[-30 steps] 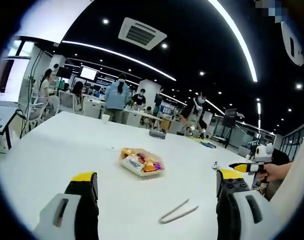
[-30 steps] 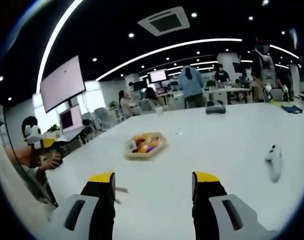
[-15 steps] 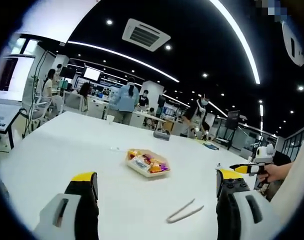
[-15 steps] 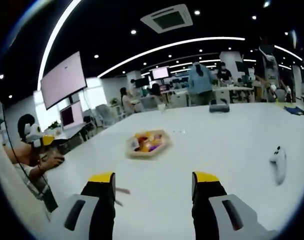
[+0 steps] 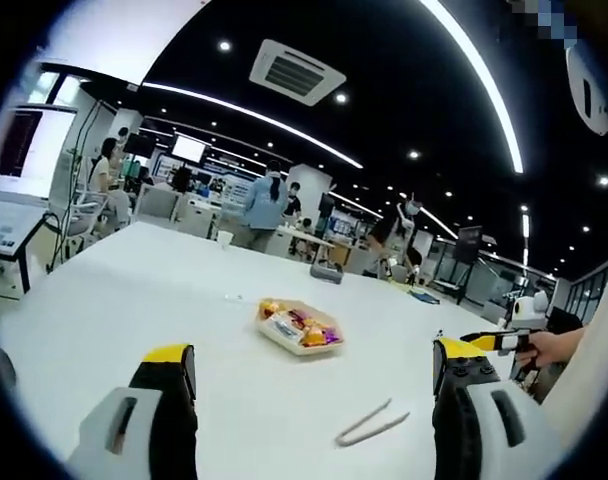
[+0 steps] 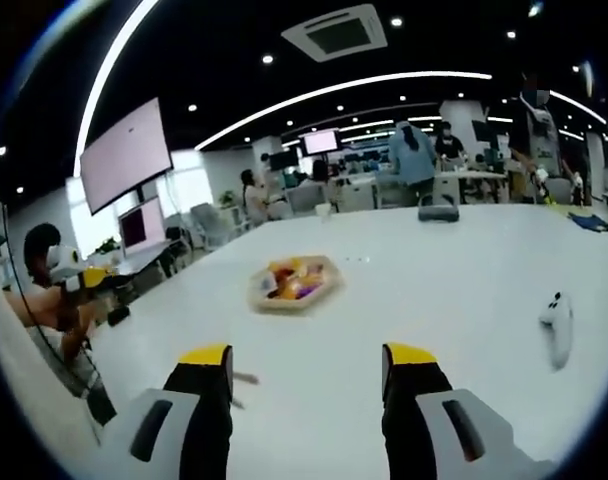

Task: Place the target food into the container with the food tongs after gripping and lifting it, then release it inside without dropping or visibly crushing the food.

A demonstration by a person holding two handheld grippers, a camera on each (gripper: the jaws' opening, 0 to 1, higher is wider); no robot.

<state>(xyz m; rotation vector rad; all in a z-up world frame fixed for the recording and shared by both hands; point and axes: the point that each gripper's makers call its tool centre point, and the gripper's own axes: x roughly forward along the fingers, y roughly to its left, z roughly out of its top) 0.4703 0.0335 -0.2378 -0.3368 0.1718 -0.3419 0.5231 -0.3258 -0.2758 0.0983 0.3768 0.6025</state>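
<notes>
tongs point(image 5: 372, 424) on table point(image 5: 134, 300), food tray point(image 5: 298, 327) beyond

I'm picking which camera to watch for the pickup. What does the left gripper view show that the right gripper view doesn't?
The left gripper view shows the food tongs whole, lying on the white table between its open jaws, and the right gripper at its right edge. The right gripper view has just a tong tip, plus a white controller and the left gripper at its left edge. Both show the tray of food mid-table, untouched.
</notes>
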